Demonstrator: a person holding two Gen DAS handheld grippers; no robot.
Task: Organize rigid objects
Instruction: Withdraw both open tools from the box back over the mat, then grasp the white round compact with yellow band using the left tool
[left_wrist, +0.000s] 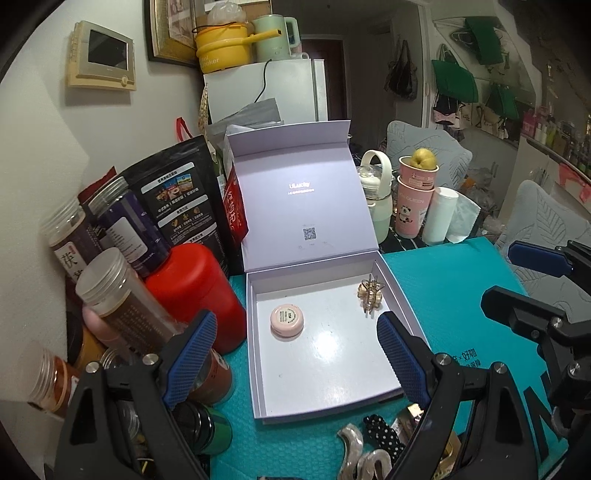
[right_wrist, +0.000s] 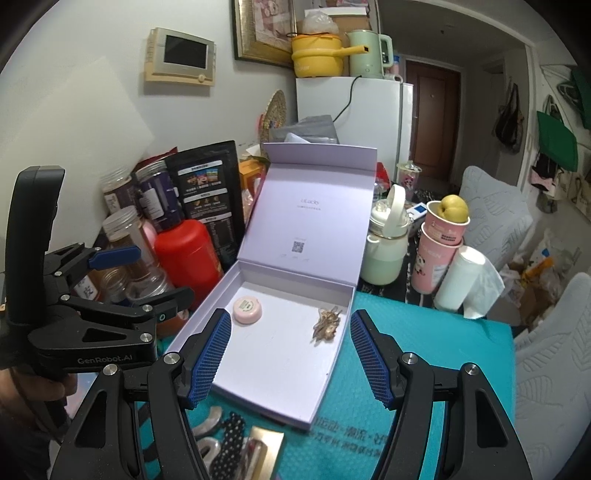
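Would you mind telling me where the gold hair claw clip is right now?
The gold hair claw clip lies inside the open lilac box, near its far right corner, across from the pink round tin, in both wrist views.

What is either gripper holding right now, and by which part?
Nothing: left gripper and right gripper are both open and empty above the box.

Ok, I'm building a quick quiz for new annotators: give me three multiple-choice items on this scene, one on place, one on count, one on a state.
1. Where does the pink round tin lie?
A in the open box
B on the teal mat
C on the fridge

2. How many things lie in the box?
A one
B two
C four

3. The box lid is:
A shut
B missing
C standing open

Key: 1 A, the tin rests on the box floor. 2 B, tin and gold hair claw only. 3 C, the lid stands upright behind the tray.
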